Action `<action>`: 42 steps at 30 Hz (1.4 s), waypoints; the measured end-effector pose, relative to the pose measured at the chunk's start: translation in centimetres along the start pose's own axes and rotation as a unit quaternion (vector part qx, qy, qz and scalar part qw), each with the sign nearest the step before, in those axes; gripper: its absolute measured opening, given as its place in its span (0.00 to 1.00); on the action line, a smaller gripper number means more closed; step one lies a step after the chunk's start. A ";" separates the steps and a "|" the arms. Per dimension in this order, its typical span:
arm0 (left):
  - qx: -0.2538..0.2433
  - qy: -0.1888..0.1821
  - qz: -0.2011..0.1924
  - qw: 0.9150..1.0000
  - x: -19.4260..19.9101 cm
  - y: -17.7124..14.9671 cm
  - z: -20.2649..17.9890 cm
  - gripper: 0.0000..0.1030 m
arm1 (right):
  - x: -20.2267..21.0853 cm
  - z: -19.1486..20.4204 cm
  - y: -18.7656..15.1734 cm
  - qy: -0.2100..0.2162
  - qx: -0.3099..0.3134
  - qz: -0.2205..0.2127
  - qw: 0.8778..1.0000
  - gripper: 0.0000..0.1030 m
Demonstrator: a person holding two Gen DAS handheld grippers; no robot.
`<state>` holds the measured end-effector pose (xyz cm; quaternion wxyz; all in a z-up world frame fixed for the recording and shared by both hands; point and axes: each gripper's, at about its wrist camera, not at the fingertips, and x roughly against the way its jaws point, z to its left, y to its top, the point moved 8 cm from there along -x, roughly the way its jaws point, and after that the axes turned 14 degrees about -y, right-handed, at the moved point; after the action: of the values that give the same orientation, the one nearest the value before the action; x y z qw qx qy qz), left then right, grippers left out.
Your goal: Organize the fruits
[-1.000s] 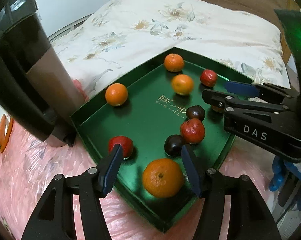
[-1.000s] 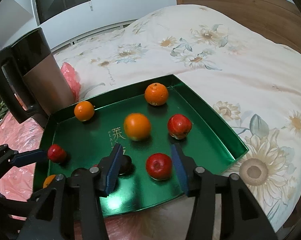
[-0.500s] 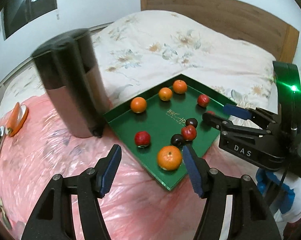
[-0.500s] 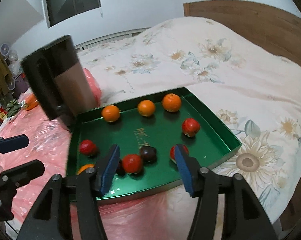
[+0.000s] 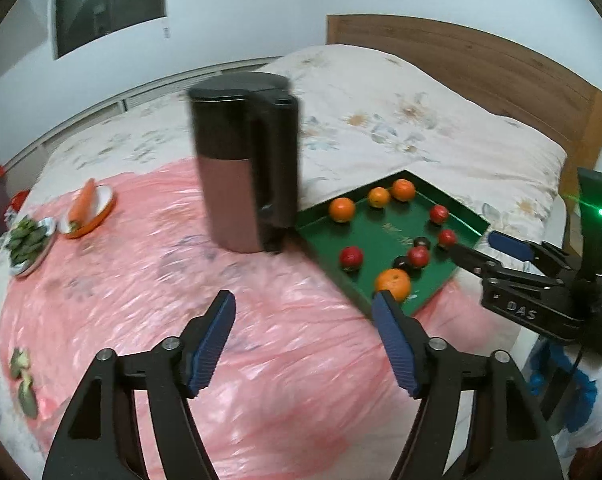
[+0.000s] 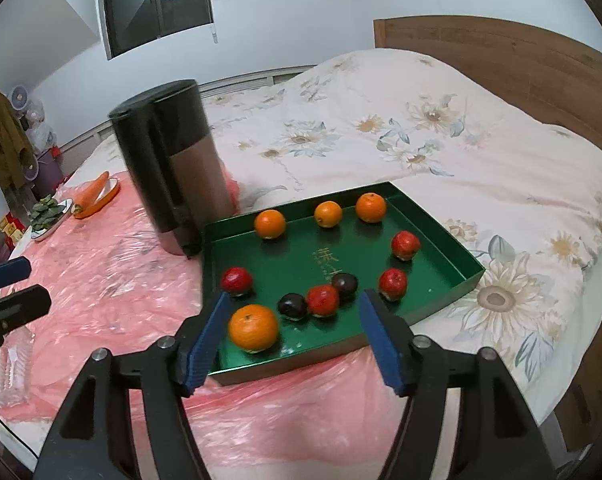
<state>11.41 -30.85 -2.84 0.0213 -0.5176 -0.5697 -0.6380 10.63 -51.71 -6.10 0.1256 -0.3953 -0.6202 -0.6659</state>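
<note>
A green tray [image 6: 437, 240] [image 5: 437, 292] lies on the pink plastic sheet and holds several oranges, several red apples and two dark plums. The biggest orange [image 6: 254, 327] [image 5: 393, 284] sits at its near corner, beside a dark plum [image 6: 292, 306] and a red apple [image 6: 322, 300]. My right gripper [image 6: 291, 334] hangs above the tray's near edge, its jaws opening, nothing gripped. My left gripper [image 5: 303, 340] is over the pink sheet, left of the tray, jaws opening, empty. The right gripper's fingers [image 5: 509, 246] show at the right in the left wrist view.
A tall dark kettle [image 6: 169, 168] [image 5: 247, 160] stands on the sheet by the tray's far left corner. Plates with a carrot [image 5: 83, 208] and green vegetables [image 5: 27, 240] lie far left. A floral quilt [image 6: 421, 136] covers the bed up to a wooden headboard [image 6: 501, 60].
Both grippers have pulled back and up from the tray and opened wider. The left one has swung left over the pink sheet. One orange has rolled toward the tray's far edge.
</note>
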 end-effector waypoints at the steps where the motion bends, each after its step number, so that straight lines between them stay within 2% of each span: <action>1: 0.002 0.002 -0.003 1.000 0.4 -0.3 0.3 0.67 | 0.2 0.2 -0.1 -0.001 0.002 0.001 1.000 1.00; 10: 0.026 0.037 -0.017 0.999 3.8 -3.0 3.8 0.70 | 3.0 1.9 -1.7 -0.001 0.003 0.001 1.000 1.00; 22: 0.057 0.073 -0.059 0.994 9.3 -5.8 7.4 0.72 | 7.6 5.8 -2.1 0.018 0.025 -0.029 0.999 1.00; 28: 0.074 0.092 -0.077 0.990 11.8 -7.2 9.3 0.79 | 9.6 7.9 -2.6 0.026 0.036 -0.041 0.998 1.00; 33: 0.074 0.113 -0.090 0.987 13.6 -8.1 10.6 0.92 | 10.7 9.3 -2.6 0.032 0.041 -0.050 0.997 1.00; 42: 0.091 0.138 -0.104 0.981 15.8 -9.6 13.2 0.98 | 12.3 11.8 -2.3 0.035 0.058 -0.073 0.995 1.00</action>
<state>6.56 -8.74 -1.18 0.0802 -0.3580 -0.6676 -0.6478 5.40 -36.36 -0.32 0.1216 -0.3172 -0.6803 -0.6495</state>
